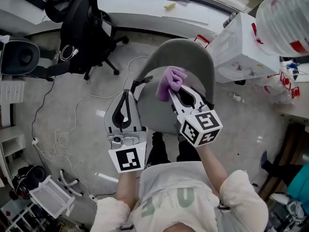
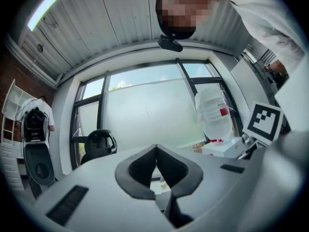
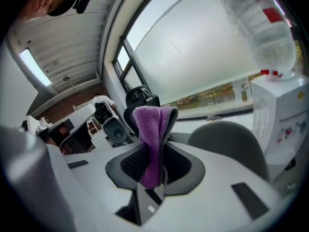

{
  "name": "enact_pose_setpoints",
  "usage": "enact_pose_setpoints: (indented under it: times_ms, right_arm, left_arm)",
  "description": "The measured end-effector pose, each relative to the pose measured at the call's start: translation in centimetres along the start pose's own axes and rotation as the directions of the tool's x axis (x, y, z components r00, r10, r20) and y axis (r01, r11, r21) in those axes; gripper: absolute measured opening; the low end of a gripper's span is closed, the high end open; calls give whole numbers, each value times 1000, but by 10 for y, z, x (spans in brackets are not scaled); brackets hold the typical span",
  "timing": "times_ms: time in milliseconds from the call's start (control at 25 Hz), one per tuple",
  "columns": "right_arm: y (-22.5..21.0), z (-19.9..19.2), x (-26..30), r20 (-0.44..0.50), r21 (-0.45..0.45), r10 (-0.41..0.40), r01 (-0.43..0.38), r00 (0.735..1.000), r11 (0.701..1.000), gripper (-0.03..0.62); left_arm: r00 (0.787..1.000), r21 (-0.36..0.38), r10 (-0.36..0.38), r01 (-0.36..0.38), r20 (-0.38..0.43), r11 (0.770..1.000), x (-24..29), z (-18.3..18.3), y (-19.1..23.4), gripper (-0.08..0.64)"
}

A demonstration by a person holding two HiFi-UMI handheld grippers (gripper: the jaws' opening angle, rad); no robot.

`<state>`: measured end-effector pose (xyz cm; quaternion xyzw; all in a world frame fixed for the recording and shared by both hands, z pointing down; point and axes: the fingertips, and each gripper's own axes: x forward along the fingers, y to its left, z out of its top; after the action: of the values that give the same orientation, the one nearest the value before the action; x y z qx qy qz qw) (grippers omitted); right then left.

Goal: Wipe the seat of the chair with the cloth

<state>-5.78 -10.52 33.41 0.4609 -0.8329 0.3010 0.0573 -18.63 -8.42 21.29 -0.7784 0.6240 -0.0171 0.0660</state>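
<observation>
A grey chair (image 1: 186, 57) stands just in front of me, its seat (image 1: 157, 111) showing between the two grippers. My right gripper (image 1: 176, 88) is shut on a purple cloth (image 1: 171, 81), held above the seat near the backrest. In the right gripper view the cloth (image 3: 153, 129) sticks up from between the jaws, with the chair back (image 3: 227, 140) to the right of it. My left gripper (image 1: 127, 93) hovers over the seat's left edge. Its jaws (image 2: 155, 151) are shut with nothing between them, and it points up toward the window.
A black office chair (image 1: 84, 28) stands at the back left. A white water dispenser (image 1: 236, 47) with a large bottle (image 1: 285, 18) is at the right. Cables (image 1: 63, 139) trail over the floor at left, near a white rack (image 1: 48, 195). A long desk (image 1: 145, 6) runs along the back.
</observation>
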Motion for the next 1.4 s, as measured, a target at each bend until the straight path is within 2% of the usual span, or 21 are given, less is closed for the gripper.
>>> enact_pose_setpoints:
  times_ms: [160,320,560,760,960,1040,1280,1400]
  right_arm:
    - [-38,-68,59,-84,80,-47,54,995,995,87]
    - [-75,-148,114,-178,132,-89,114,980,985,87]
    - [-111,-245,176,-304,256,-85,167,949,952,87]
    - [-129,-310,221,-411,338,-57,210,910,917,87]
    - [-123,-351,250,-479,431,10,225,878,874,86]
    - [-121,-363,256,-502,436,13,240,865,867,86]
    - [-129,-385,275,-586,363,-22,287,810,886,86]
    - [-137,-386,275,-596,338,-38,293,802,894,86]
  left_arm:
    - [994,-47,-55,51,-92,998,18,-74,0,14]
    - [988,-53,-92,86,-123,995,26,-136,0,14]
    - [981,-118,-85,65,-176,991,24,-230,-9,14]
    - [966,-143,-80,46,-244,989,10,-297,-15,14]
    - [953,-154,-68,23,-295,988,-2,-330,-14,14]
    - [948,-145,-68,24,-309,989,-7,-334,-14,14]
    - [939,-141,-55,7,-340,990,-8,-348,-3,14]
    - [936,-151,-57,4,-347,989,-7,-353,-4,14]
